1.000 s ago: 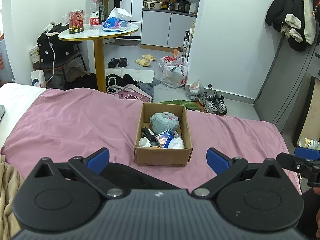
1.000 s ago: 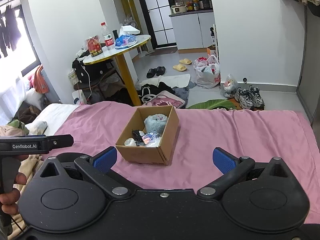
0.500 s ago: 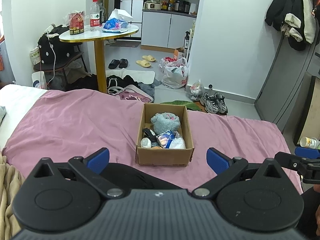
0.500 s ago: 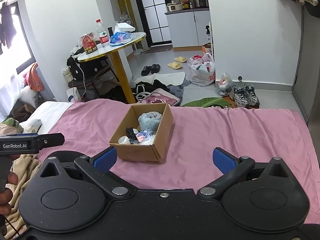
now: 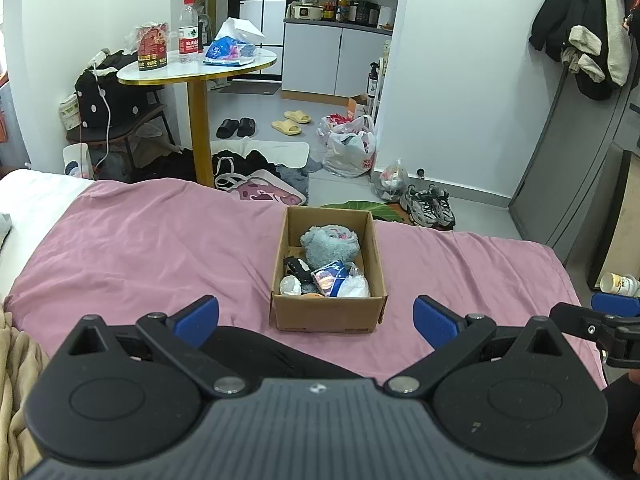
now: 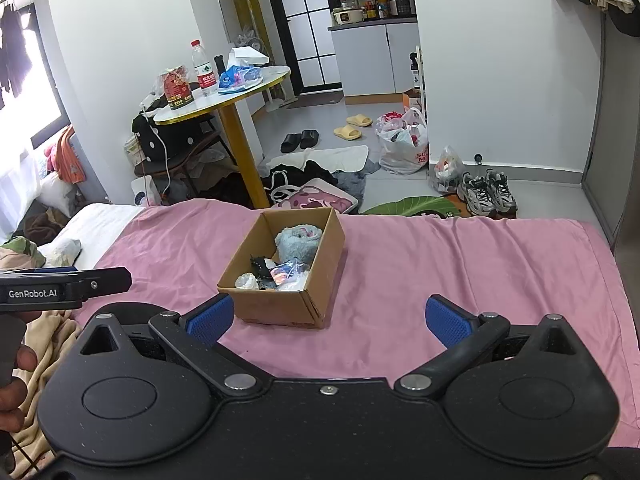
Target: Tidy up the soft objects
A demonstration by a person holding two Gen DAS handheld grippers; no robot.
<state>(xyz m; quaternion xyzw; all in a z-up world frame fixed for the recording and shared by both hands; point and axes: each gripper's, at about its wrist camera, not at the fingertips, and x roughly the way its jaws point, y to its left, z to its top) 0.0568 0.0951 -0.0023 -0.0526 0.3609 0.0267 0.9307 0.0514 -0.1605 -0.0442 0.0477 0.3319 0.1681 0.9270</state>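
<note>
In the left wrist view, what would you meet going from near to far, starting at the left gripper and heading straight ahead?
left gripper → cardboard box → fluffy blue-grey bundle at the box's far end → pink bedcover's far edge → yellow slippers → white kitchen cabinets

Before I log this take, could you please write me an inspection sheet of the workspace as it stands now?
Surface: pink bedspread, wrinkled, bare around the box.
Job's things: open cardboard box on the spread, holding a grey-blue fluffy roll, a black item, a blue packet and white pieces.
Clutter: beige blanket at the near left edge.
Grippers: left gripper and right gripper both open, empty, short of the box.
Cables: white cable hanging by the chair.
Surroundings: round table with a bottle, slippers, bags and sneakers on the floor.
</note>
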